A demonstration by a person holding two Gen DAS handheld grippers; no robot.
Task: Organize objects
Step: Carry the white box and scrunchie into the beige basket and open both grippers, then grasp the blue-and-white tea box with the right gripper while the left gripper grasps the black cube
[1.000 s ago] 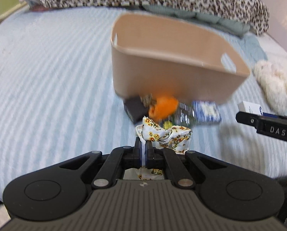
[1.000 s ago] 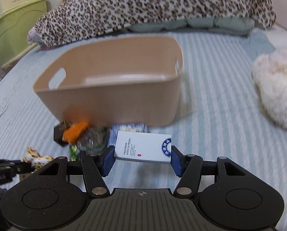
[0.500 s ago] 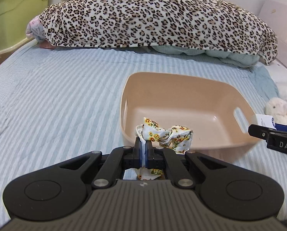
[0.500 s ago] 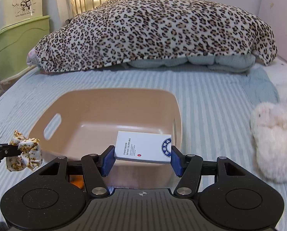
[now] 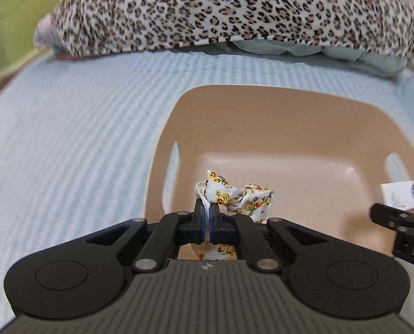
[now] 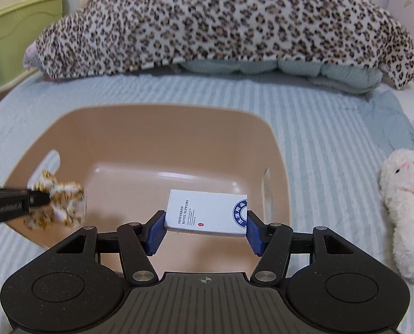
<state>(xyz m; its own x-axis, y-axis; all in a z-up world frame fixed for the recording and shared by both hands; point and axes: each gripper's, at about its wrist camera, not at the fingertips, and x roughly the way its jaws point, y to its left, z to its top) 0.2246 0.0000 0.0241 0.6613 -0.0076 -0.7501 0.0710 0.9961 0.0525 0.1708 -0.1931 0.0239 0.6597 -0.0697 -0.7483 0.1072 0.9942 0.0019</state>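
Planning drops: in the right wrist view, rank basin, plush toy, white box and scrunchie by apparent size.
1. basin
2. plush toy
3. white box; scrunchie looks similar, blurred, so unranked.

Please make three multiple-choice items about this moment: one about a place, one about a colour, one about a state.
1. Where is the white box?
A. On the bed sheet
B. Over the open basin
C. Beside the plush toy

2. What colour is the basin?
A. Green
B. Blue
C. Beige

3. What is the state of the left gripper?
A. Shut on the floral scrunchie
B. Open, holding nothing
C. Shut on the box

Answers: 1 B, the right gripper holds the box above the basin floor. 2 C, its walls and floor are beige in both views. 3 A, its fingers pinch the scrunchie cloth between them.
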